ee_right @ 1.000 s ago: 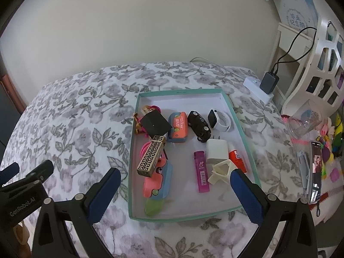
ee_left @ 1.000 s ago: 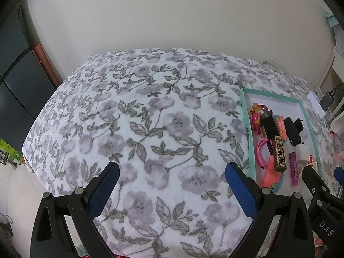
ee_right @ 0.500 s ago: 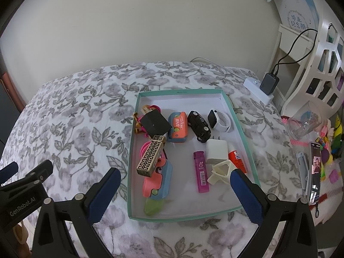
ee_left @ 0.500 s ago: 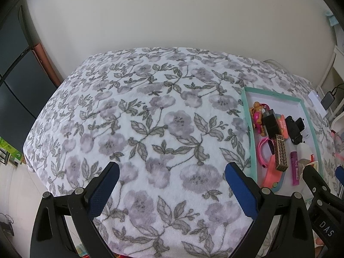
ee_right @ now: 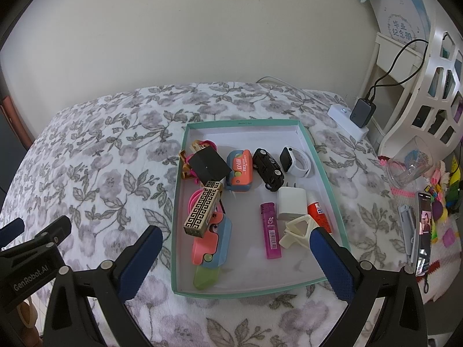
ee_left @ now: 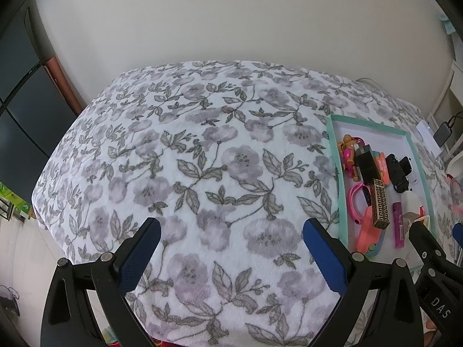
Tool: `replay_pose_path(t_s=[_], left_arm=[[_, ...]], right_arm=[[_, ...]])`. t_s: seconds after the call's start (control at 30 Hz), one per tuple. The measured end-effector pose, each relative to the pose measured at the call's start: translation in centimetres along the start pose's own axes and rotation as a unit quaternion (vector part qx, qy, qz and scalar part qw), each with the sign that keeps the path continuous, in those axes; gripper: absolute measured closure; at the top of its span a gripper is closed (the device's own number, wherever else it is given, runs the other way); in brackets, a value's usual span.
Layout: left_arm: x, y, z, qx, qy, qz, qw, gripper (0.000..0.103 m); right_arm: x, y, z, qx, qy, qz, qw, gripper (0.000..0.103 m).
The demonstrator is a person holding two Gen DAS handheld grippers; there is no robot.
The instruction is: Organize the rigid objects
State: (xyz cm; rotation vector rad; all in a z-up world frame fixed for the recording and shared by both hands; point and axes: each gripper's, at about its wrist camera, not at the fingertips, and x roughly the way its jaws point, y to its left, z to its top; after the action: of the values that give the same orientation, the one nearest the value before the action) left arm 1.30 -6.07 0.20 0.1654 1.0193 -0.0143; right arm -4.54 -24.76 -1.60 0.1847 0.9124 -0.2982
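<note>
A teal-rimmed tray (ee_right: 332, 190) lies on the floral blanket and holds several small rigid items: a black cube (ee_right: 209, 165), a gold-and-black patterned box (ee_right: 202, 209), an orange toy (ee_right: 239, 170), a black toy car (ee_right: 267, 168), a white watch (ee_right: 295, 162), a white charger (ee_right: 291, 204), a purple lighter (ee_right: 270, 234) and a pink-and-blue piece (ee_right: 212, 241). My right gripper (ee_right: 235, 238) hovers open over the tray's near edge, holding nothing. My left gripper (ee_left: 231, 232) stands open above bare blanket, left of the tray (ee_left: 335, 173).
The floral blanket (ee_left: 188, 150) covers a bed against a pale wall. To the right sit a power strip with a charger (ee_right: 361, 112), a clear cup (ee_right: 411, 163), a phone (ee_right: 423, 232) and colourful clutter by a white shelf. Dark furniture borders the far left.
Both grippers have drifted slightly; the tray sits a little lower and nearer in the right wrist view. Both stay open, and nothing in the tray has moved.
</note>
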Motion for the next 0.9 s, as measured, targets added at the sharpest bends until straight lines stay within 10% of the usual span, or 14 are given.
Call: replay_pose_path(t_s=[0.9], left_arm=[[0.15, 0.35, 0.08, -0.012, 0.006, 0.004, 0.9999, 0.004]], right_arm=[[0.10, 0.03, 0.02, -0.001, 0.001, 0.000, 1.000, 0.000]])
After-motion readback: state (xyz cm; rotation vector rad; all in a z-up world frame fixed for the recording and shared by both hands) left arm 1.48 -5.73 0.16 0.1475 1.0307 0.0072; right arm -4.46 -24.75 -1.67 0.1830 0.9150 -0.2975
